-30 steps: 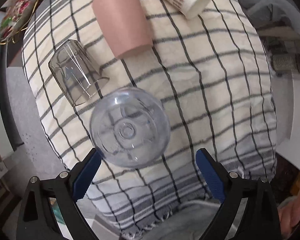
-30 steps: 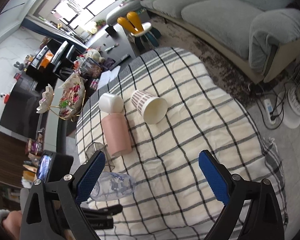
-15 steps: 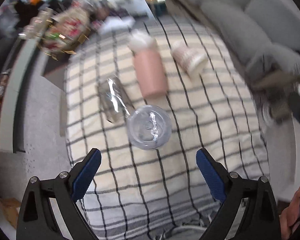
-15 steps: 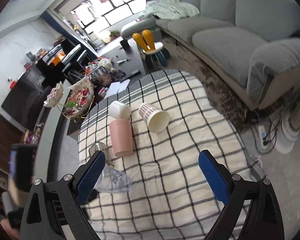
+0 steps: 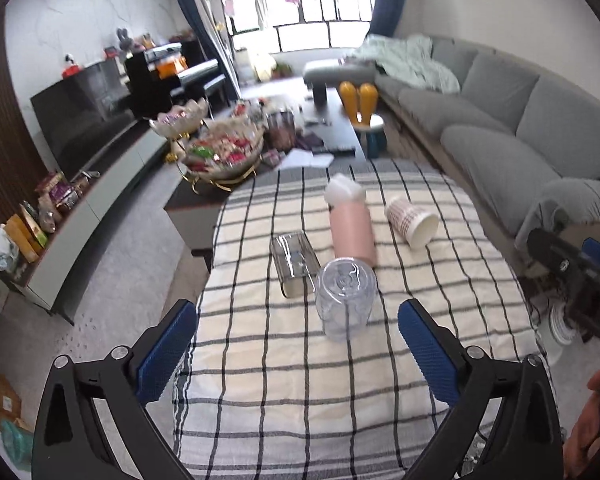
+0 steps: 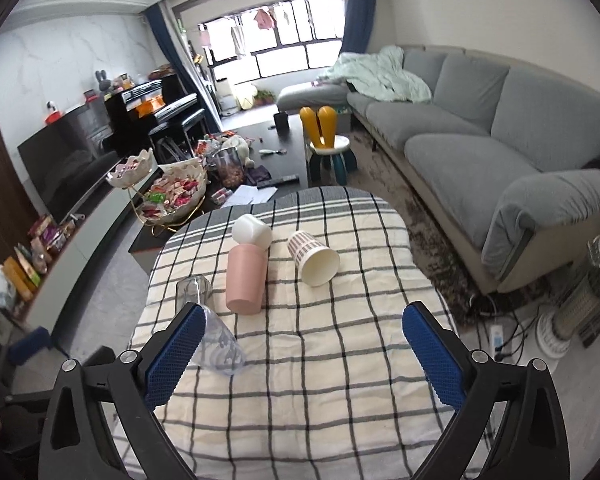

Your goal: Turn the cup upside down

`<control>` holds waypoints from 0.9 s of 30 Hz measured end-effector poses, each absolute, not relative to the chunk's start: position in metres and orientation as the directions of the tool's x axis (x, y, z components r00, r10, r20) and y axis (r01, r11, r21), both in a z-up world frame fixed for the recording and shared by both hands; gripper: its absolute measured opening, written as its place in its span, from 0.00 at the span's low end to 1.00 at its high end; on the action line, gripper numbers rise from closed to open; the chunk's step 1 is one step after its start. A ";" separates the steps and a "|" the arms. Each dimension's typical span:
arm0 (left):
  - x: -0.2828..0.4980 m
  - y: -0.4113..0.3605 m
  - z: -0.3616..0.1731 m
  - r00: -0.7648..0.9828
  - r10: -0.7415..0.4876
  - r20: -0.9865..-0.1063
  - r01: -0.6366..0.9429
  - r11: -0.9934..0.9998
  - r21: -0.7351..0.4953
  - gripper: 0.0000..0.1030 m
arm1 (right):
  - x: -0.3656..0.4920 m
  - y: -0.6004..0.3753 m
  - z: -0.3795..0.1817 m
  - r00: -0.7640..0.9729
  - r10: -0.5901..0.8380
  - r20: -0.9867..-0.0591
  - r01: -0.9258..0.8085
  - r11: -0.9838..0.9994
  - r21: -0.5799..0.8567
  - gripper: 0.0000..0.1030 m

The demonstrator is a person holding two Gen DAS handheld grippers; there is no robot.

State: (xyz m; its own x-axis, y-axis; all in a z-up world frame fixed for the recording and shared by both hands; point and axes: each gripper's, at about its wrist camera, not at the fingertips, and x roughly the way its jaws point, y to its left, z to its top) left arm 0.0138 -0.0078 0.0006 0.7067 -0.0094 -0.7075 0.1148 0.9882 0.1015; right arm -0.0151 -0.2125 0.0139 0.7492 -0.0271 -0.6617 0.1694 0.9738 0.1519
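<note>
A clear plastic cup (image 5: 346,300) stands upside down on the checked cloth (image 5: 300,380), base up; it also shows in the right wrist view (image 6: 220,346), partly behind my finger. My left gripper (image 5: 298,350) is open and empty, pulled back from the cup. My right gripper (image 6: 300,354) is open and empty above the cloth's near part. A clear glass (image 5: 294,262), a pink cup (image 5: 352,234), a white cup (image 5: 342,192) and a striped paper cup (image 5: 412,220) lie on their sides farther back.
The cloth-covered table has a coffee table with a snack bowl (image 5: 224,152) behind it. A grey sofa (image 6: 500,152) runs along the right. A TV cabinet (image 5: 84,200) stands at the left. The right gripper's body (image 5: 576,276) shows at the right edge.
My left gripper has drawn back and tilted up from looking straight down at the clear cup; the cup stays standing base up. My right gripper has also pulled back and up a little.
</note>
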 end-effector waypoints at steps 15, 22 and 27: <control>-0.008 0.002 -0.006 0.734 0.020 -0.678 0.058 0.994 0.093 1.00 | -0.045 -0.196 0.014 0.803 -0.099 -0.588 0.173 0.982 0.070 1.00; -0.012 0.001 -0.004 0.746 0.021 -0.666 0.060 0.993 0.099 1.00 | -0.049 -0.195 0.015 0.806 -0.132 -0.577 0.194 0.980 0.047 0.99; -0.013 0.001 -0.002 0.749 0.025 -0.662 0.059 0.993 0.104 1.00 | -0.048 -0.195 0.016 0.804 -0.133 -0.580 0.196 0.980 0.046 0.99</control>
State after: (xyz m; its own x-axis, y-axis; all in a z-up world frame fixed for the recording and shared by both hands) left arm -0.0128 0.0006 -0.0022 0.7487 0.0249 -0.6624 0.0588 0.9929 0.1038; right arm -0.0484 -0.1945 0.0157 0.8039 -0.1333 -0.5796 0.1959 0.9795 0.0465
